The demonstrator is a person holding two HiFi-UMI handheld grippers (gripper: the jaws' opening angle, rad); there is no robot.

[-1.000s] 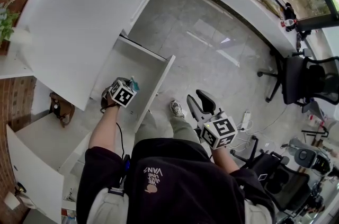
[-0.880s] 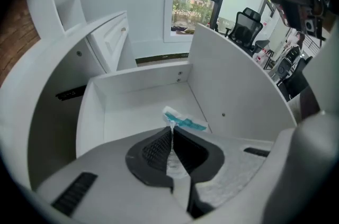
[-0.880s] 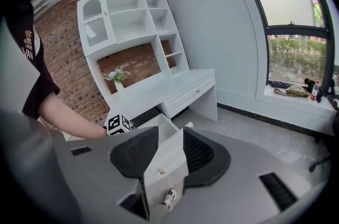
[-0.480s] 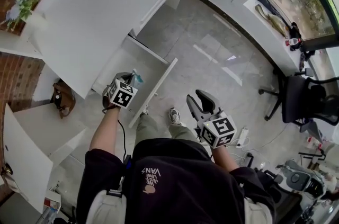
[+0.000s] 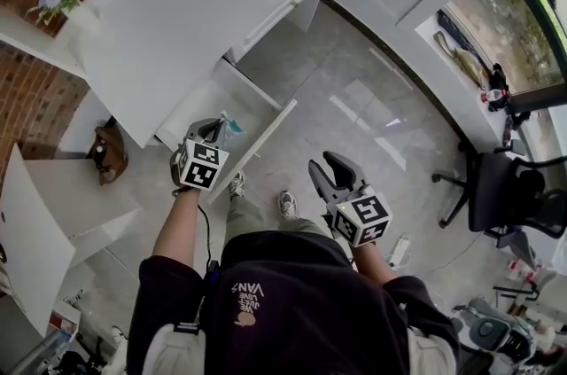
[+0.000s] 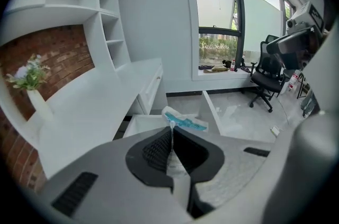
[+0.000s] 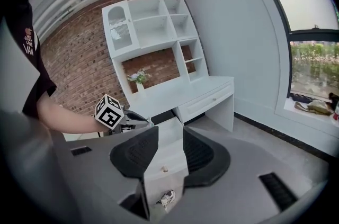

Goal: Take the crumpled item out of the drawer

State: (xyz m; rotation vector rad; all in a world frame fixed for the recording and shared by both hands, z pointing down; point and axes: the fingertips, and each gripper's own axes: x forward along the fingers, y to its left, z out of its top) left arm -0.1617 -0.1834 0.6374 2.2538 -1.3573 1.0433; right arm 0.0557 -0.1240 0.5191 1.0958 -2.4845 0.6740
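One crumpled item [image 6: 184, 121] is pinched by the closed left gripper [image 6: 172, 130], jutting at 12 o'clock past its tips, above the open drawer [image 5: 221, 98]; right gripper [image 7: 183, 133] is held agape, empty, at 4 o'clock.

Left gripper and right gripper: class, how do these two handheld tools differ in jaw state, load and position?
The left gripper has its jaws shut on a crumpled white-and-blue item; the right gripper has its jaws apart and empty. In the head view, the left gripper hangs above the open white drawer; the right gripper hangs over the grey tiled floor. Both are grey and carry a marker cube.
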